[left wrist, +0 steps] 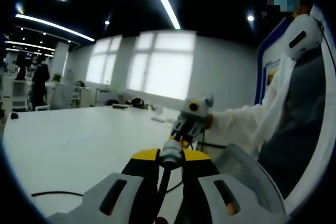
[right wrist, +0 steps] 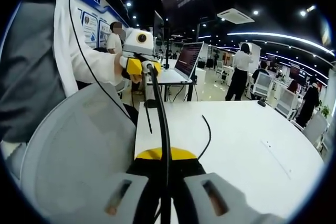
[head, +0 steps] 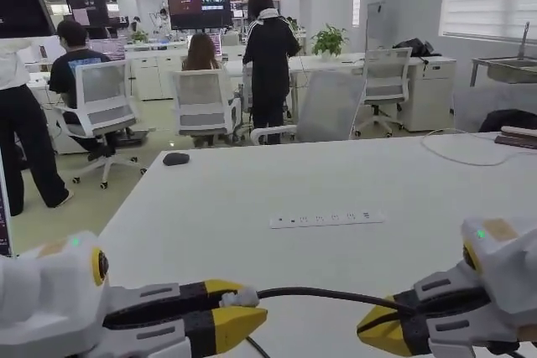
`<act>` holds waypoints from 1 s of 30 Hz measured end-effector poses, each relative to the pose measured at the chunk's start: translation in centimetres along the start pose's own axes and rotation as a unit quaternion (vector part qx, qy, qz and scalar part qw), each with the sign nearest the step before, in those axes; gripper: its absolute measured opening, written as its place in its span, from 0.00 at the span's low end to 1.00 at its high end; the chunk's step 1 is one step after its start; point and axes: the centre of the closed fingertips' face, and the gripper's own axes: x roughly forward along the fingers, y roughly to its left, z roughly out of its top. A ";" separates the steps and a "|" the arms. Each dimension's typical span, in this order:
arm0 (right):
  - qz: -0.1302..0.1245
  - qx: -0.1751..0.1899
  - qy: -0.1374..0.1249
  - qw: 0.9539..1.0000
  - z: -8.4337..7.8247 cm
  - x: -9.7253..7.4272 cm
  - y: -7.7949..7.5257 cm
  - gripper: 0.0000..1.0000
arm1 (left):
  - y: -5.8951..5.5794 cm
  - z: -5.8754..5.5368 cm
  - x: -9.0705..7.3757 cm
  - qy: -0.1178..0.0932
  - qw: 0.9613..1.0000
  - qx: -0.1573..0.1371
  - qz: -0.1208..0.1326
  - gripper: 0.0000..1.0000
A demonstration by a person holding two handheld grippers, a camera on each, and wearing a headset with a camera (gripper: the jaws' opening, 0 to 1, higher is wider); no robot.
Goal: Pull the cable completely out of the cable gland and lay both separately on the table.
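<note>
In the head view a black cable [head: 327, 294] runs level above the white table [head: 252, 207] between my two grippers. The left gripper [head: 243, 308] is shut on the pale grey cable gland [head: 241, 297], from which the cable comes out to the right. The right gripper [head: 377, 322] is shut on the cable. In the left gripper view the gland [left wrist: 170, 155] sits between the yellow jaw tips, with the right gripper [left wrist: 185, 129] facing it. In the right gripper view the cable [right wrist: 163, 124] runs from my closed jaws up to the left gripper [right wrist: 143, 67]. A loose cable tail [right wrist: 208, 135] lies on the table.
A white power strip [head: 327, 220] lies mid-table, and a black mouse [head: 175, 158] sits at the far left edge. A thin white wire loop [head: 457, 155] lies at the far right. Office chairs and several people are beyond the table. A laptop [right wrist: 186, 59] stands on a neighbouring desk.
</note>
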 end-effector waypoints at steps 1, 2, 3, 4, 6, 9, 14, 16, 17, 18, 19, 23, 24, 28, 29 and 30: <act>0.001 0.001 0.001 1.000 0.0 0.0 0.0 0.00 | 0.0 0.0 0.0 -0.001 1.000 0.001 0.001 0.16; 0.001 0.001 0.002 1.000 0.0 0.0 0.1 0.00 | 0.1 0.1 0.0 -0.001 1.000 0.001 0.002 0.16; 0.001 0.000 0.003 1.000 0.0 0.0 0.0 0.00 | 0.1 0.1 0.0 -0.002 1.000 0.003 0.004 0.16; 0.000 0.000 0.002 1.000 0.1 0.0 -0.1 0.00 | 0.1 0.2 0.0 -0.003 1.000 0.003 0.005 0.16; -0.002 -0.001 -0.002 1.000 0.6 0.0 -0.1 0.01 | 0.3 0.3 0.0 -0.007 1.000 0.002 0.009 0.16; -0.006 -0.007 -0.012 1.000 1.6 -0.1 -0.3 0.09 | 0.5 0.4 0.0 -0.005 1.000 0.005 0.015 0.16; -0.001 -0.023 -0.023 0.999 3.4 0.1 -0.2 0.19 | 0.8 0.4 0.3 -0.003 1.000 0.006 0.021 0.16; 0.003 -0.029 -0.029 0.999 3.8 0.2 0.0 0.20 | 0.9 0.4 0.4 -0.002 1.000 0.007 0.025 0.16; 0.004 -0.031 -0.029 0.999 4.1 0.3 0.1 0.20 | 0.9 0.4 0.5 -0.001 1.000 0.007 0.026 0.16; 0.005 -0.035 -0.028 0.999 4.2 0.5 0.2 0.20 | 1.0 0.3 0.6 0.000 1.000 0.007 0.029 0.17; 0.006 -0.037 -0.029 0.999 4.3 0.6 0.2 0.20 | 1.0 0.3 0.7 0.002 1.000 0.008 0.029 0.17; 0.010 -0.048 -0.032 0.998 5.0 1.1 0.3 0.22 | 1.1 0.1 1.2 0.013 0.999 0.014 0.031 0.17; 0.010 -0.050 -0.032 0.998 5.1 1.1 0.3 0.22 | 1.2 0.0 1.4 0.015 0.999 0.015 0.032 0.17; 0.010 -0.067 -0.028 0.997 5.6 1.6 0.3 0.22 | 1.2 -0.4 2.2 0.027 0.999 0.018 0.031 0.17; 0.010 -0.071 -0.029 0.997 5.8 1.7 0.4 0.22 | 1.2 -0.5 2.4 0.030 0.999 0.020 0.030 0.17; 0.011 -0.072 -0.029 0.997 5.9 1.8 0.4 0.22 | 1.2 -0.5 2.6 0.032 0.999 0.019 0.028 0.17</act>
